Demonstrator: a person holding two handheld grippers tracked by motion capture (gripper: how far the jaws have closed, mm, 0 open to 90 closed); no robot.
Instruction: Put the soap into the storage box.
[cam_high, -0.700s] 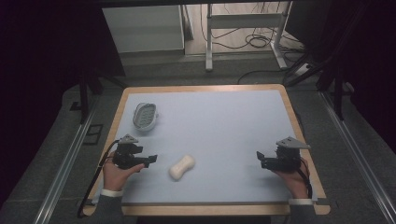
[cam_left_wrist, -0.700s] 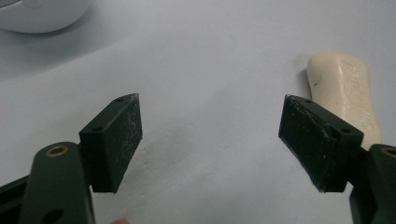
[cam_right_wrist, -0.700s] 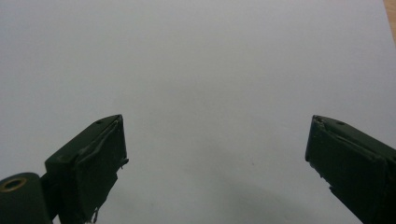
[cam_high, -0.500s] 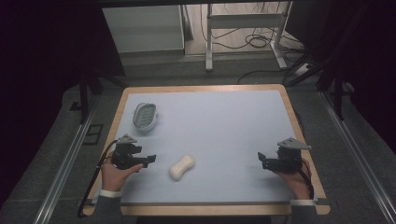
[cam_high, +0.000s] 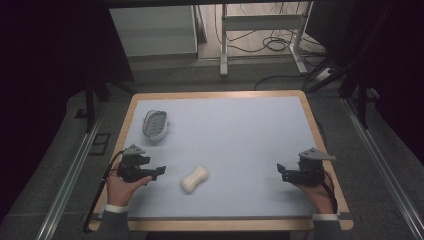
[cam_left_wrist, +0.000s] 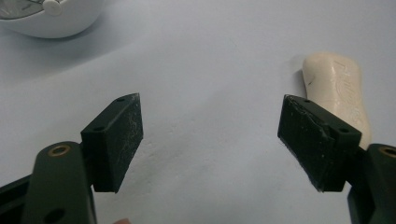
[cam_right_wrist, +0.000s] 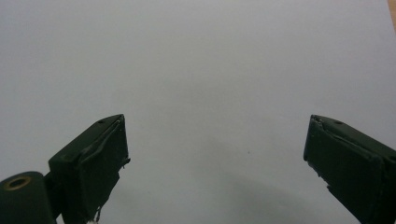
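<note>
A cream bar of soap (cam_high: 195, 178) with a pinched waist lies on the pale blue mat, near the front and left of centre. In the left gripper view the soap (cam_left_wrist: 338, 91) lies just beyond the right-hand jaw. My left gripper (cam_high: 159, 171) is open, a short way left of the soap, its jaws pointing at it and holding nothing (cam_left_wrist: 210, 135). A white oval soap dish (cam_high: 155, 123) sits farther back on the left; its dish rim (cam_left_wrist: 51, 21) shows at top left. My right gripper (cam_high: 281, 170) is open near the table's right edge, over bare mat (cam_right_wrist: 215, 158).
The pale blue mat (cam_high: 240, 135) covers a wooden table top with a light rim (cam_high: 320, 130). Beyond the table stand a metal frame (cam_high: 260, 30) and floor cables. Rails run along both sides of the table.
</note>
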